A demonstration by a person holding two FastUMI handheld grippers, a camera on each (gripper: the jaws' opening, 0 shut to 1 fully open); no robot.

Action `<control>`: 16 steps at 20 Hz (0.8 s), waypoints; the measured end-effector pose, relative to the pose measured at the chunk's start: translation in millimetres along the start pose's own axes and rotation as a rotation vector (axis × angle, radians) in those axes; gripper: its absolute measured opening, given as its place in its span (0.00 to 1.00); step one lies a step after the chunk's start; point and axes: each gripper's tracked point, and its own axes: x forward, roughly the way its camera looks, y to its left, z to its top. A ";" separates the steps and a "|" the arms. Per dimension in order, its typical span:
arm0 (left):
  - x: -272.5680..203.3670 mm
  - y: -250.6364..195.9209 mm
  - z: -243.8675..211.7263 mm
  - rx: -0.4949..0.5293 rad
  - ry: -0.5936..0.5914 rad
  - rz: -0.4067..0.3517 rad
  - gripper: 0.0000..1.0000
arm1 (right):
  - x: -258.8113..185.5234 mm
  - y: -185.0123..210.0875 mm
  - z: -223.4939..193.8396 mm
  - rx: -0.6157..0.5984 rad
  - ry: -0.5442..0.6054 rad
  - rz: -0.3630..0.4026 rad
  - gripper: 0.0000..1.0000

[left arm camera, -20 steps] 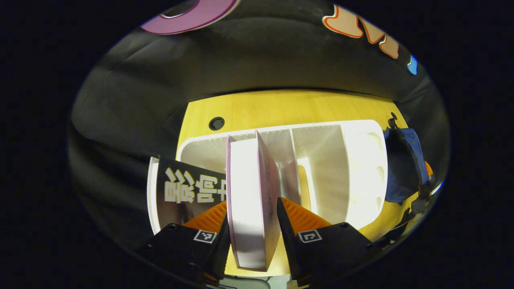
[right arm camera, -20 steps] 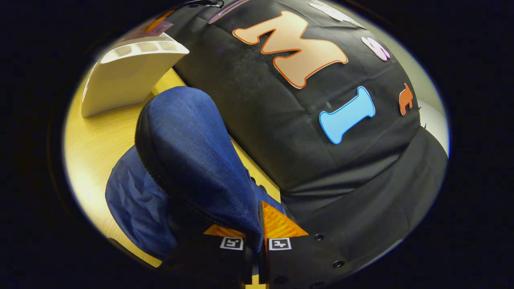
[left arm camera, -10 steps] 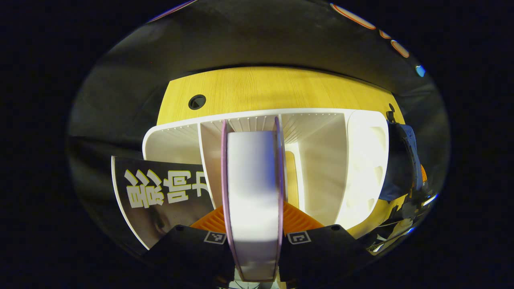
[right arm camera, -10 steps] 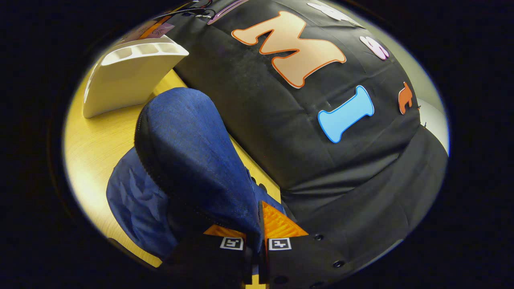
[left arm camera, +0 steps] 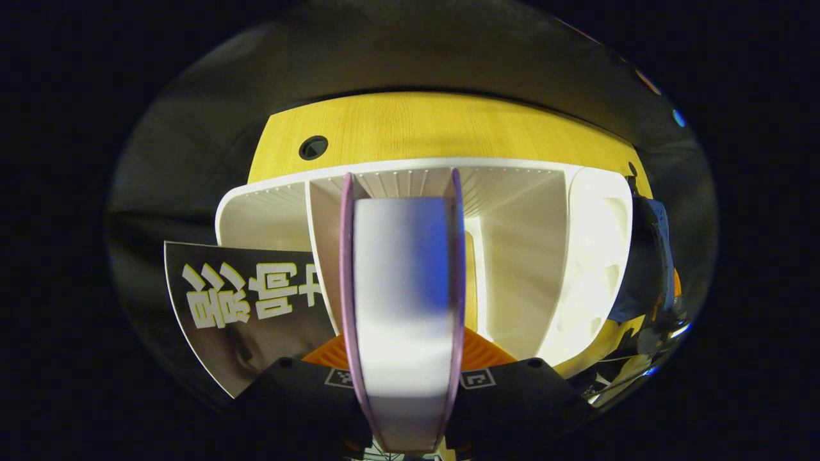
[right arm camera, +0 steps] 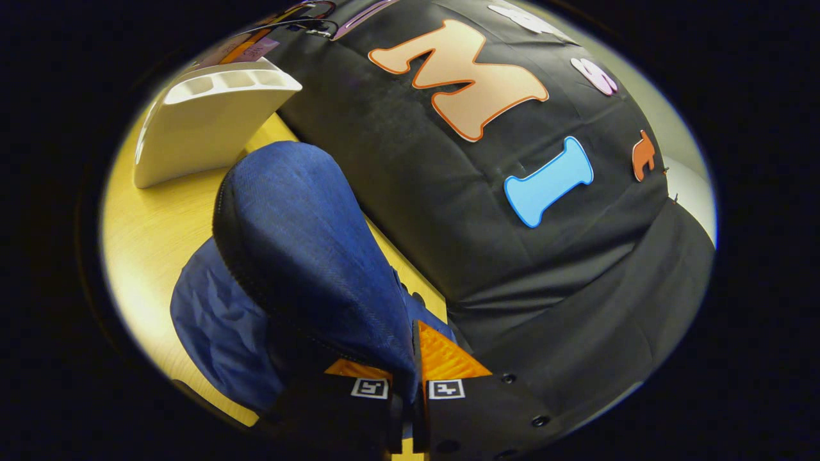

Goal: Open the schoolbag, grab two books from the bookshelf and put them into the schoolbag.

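In the left gripper view, my left gripper (left arm camera: 403, 358) is shut on a thick book with purple covers (left arm camera: 402, 301), its white page block facing me, held upright over the white bookshelf (left arm camera: 576, 256). A black book with white lettering (left arm camera: 250, 301) leans in the shelf's left slot. The blue schoolbag (left arm camera: 647, 269) stands to the right of the shelf. In the right gripper view, my right gripper (right arm camera: 407, 358) is shut on the blue schoolbag's flap (right arm camera: 307, 256), holding it up beside the dark zipper edge. The white bookshelf (right arm camera: 205, 121) stands beyond the bag.
A yellow wooden table (left arm camera: 448, 134) carries the shelf and bag; a round cable hole (left arm camera: 313, 147) lies behind the shelf. The black cloth wall (right arm camera: 512, 256) hangs close behind the schoolbag. Cables (right arm camera: 301, 22) lie near the shelf top in the right gripper view.
The purple-covered book has turned from tilted to square-on between my left fingers and looms larger, rising out of the shelf. The right gripper and bag flap have held still.
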 end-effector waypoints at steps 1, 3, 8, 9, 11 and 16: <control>0.9 -0.6 -2.8 -0.015 0.012 0.011 0.40 | -0.8 -0.5 -0.4 -0.004 0.000 0.001 0.08; -5.3 1.4 -12.1 -0.057 0.044 0.032 0.40 | -2.4 -2.5 -1.0 -0.006 -0.002 -0.001 0.08; -46.9 1.4 -32.1 -0.060 0.069 0.052 0.40 | -7.4 -3.4 -3.5 -0.002 -0.002 0.001 0.08; -58.0 1.7 -36.6 -0.051 0.072 0.060 0.40 | -7.6 -2.6 -3.8 -0.002 -0.002 0.003 0.07; -81.0 0.2 -46.1 -0.036 0.067 0.071 0.40 | -9.8 -3.6 -5.4 0.007 -0.002 0.003 0.08; -138.7 -14.1 -61.5 -0.063 0.018 0.056 0.40 | -14.0 -6.5 -11.2 0.011 -0.009 0.001 0.07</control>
